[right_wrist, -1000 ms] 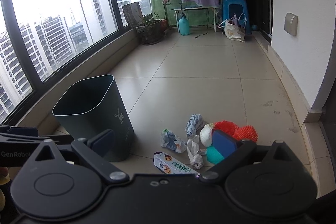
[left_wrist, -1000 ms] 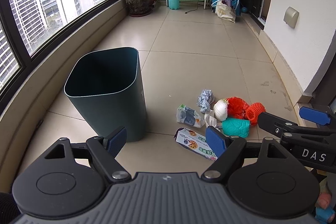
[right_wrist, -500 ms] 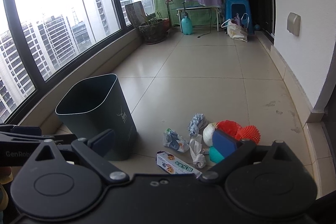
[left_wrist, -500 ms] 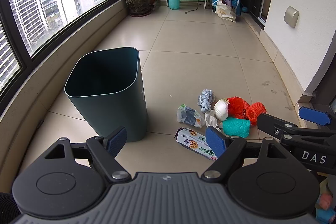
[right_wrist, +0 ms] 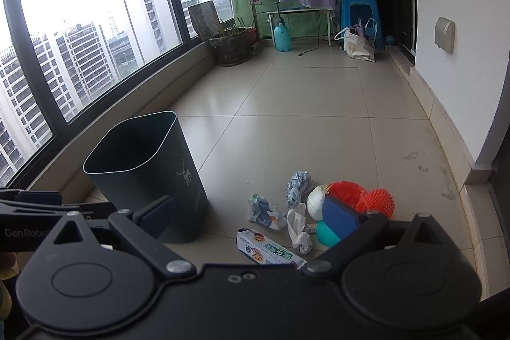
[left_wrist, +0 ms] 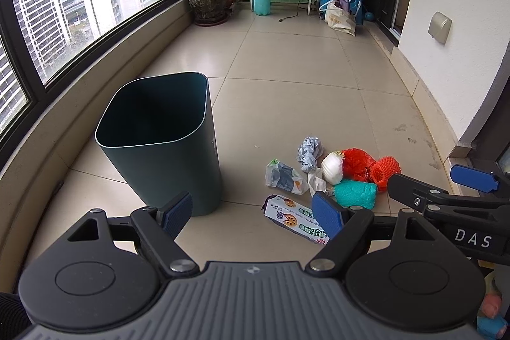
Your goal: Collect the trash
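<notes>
Both grippers' fingers wide; flat wrapper (left_wrist: 295, 218) lies lengthwise toward right gripper (left_wrist: 443, 180).

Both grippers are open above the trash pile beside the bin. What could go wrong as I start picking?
The pieces lie bunched together: the white wad, red net and teal roll touch, so a grab may drag neighbours along. The flat snack wrapper may slip from the pads. The right gripper sits close beside the left gripper, so they could collide reaching toward the bin.

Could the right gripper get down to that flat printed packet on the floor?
Probably yes. The right gripper is open and empty, and the packet lies flat on bare floor just ahead, with nothing over it.
</notes>
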A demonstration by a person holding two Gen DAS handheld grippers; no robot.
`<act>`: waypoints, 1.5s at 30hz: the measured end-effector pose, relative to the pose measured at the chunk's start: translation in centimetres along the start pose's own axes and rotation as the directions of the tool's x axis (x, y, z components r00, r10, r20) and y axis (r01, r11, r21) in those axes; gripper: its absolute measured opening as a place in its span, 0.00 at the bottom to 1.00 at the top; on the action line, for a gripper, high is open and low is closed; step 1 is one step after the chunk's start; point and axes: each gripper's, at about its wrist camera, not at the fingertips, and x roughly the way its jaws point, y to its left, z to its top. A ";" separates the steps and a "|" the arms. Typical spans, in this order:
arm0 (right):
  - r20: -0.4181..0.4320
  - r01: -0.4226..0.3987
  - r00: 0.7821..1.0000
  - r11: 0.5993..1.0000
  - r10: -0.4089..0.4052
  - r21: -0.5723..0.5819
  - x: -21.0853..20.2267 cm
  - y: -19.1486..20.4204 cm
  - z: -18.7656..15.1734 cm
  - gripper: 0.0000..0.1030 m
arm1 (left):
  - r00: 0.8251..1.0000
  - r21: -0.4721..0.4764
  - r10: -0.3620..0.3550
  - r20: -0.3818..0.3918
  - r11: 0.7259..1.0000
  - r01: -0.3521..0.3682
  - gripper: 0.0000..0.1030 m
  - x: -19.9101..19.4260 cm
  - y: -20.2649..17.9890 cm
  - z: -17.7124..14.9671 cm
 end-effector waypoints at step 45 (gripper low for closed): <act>-0.369 -0.191 0.927 0.936 0.072 -0.297 16.6 -0.3 8.7 0.96 | 0.958 0.074 0.125 -0.257 0.991 -0.110 0.80 13.5 7.8 11.1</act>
